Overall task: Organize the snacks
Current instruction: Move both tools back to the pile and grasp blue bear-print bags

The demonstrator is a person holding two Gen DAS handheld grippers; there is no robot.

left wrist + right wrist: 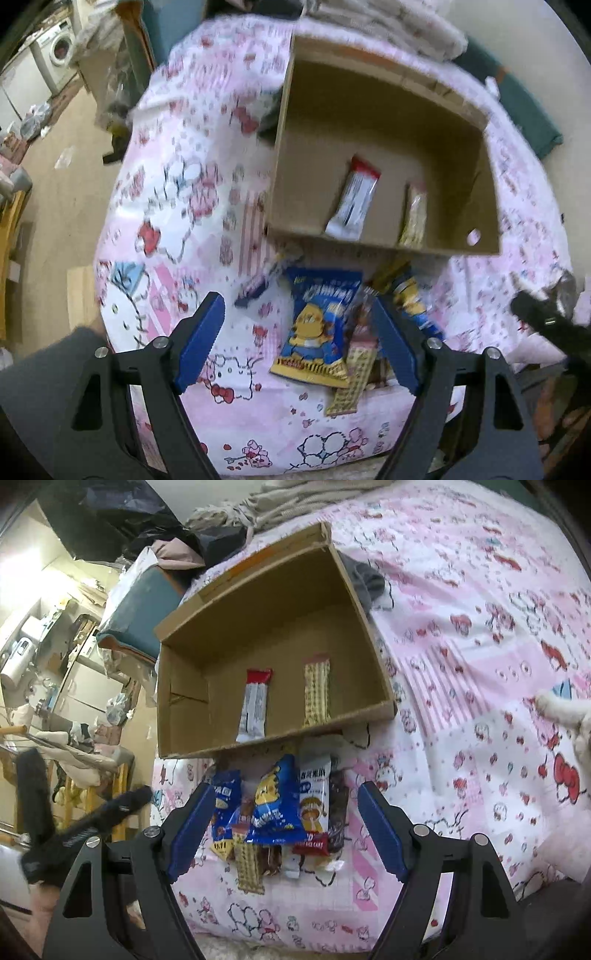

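Broadly, a bed [461, 602] with a soft pink printed cover fills both views; the cardboard box [369, 635], upper centre, holds two bars. Below it, lower centre, lies the overlapping snack pile [273, 812], topped by a blue packet [317, 325]. Both the left hand-held gripper [299, 343] and right hand-held gripper [282, 830] hover spread and empty. Likely risks: closing on overlapped wrappers lifts several at once; slick film slips; pads snag the cover.
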